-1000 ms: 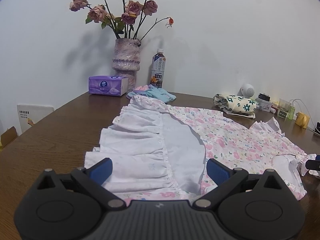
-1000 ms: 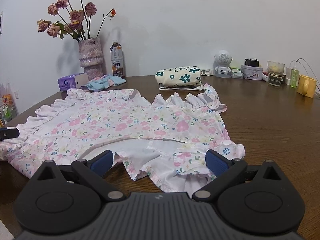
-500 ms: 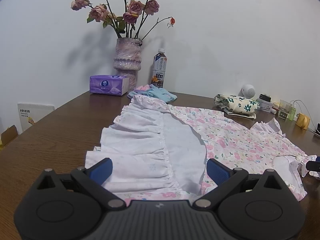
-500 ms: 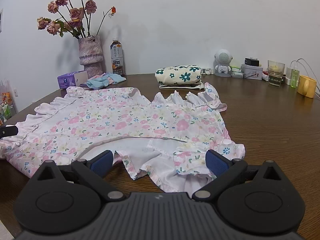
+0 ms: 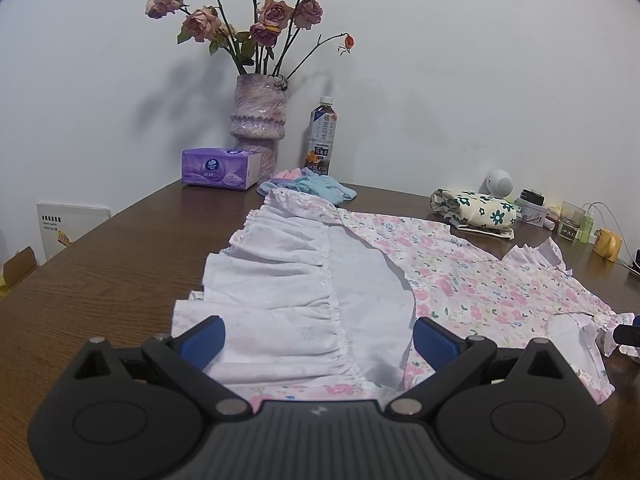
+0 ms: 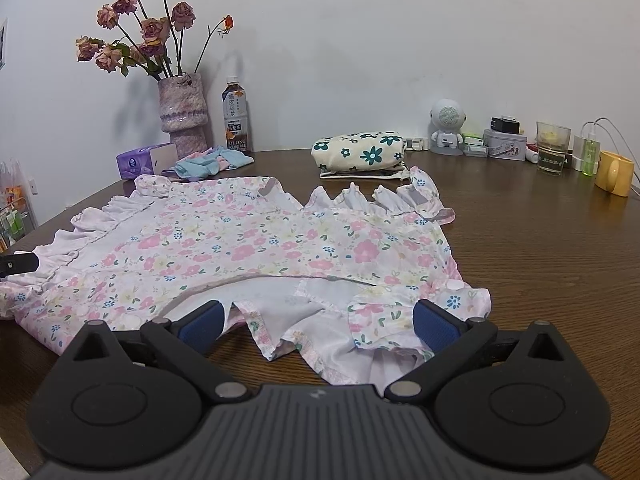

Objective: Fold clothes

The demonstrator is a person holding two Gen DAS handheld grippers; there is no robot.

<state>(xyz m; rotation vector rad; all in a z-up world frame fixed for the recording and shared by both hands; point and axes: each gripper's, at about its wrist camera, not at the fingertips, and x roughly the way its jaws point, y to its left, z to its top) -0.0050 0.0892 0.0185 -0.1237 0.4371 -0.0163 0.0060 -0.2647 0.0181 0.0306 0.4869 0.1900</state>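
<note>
The floral dress [image 6: 256, 240] lies half folded on the table [image 6: 540, 240]. Both the left gripper [image 5: 318, 338] and the right gripper [image 6: 316, 322] stand wide apart, holding nothing; next they should pinch the near edge.

**Out of sight, cut off, unreadable**

In the left wrist view the right gripper [image 5: 628, 335] is clipped by the 3 o'clock edge, only a dark tip showing. The left gripper [image 6: 16, 265] is likewise cut at 9 o'clock in the right view. The bottle [image 6: 236, 120] label is too small to read. The dress [image 6: 256, 248] near hem hides behind the gripper body.
</note>
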